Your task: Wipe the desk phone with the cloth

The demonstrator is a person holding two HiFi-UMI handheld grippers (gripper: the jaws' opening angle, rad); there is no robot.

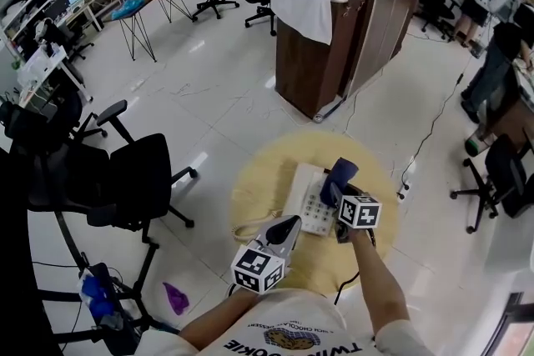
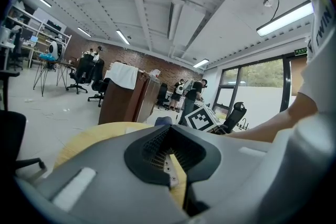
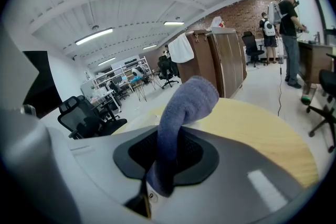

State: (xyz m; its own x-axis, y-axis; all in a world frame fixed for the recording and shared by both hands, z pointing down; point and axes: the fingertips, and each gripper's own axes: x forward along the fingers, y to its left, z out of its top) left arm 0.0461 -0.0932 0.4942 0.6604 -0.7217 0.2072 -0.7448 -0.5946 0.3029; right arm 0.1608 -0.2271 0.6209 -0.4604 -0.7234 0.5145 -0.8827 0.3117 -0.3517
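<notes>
Right gripper pinches the cloth by one end, soft and limp, draped over the desk phone on the round table (phone probably light, brace its body); left gripper jaws pressed together, empty.

Little legible text here. The white cotton T-shirt carries dark print, upside down in the head view: we read "TWI" at the right end and "OOKIE" at the left. The finer line and the round emblem between them are too small to read. In the left gripper view the same shirt's edge shows "TW". The small green wall sign above the windows is unreadable. The white plastic desk phone has key legends too small to read. The black-and-white marker cubes show only square patterns, no characters.
</notes>
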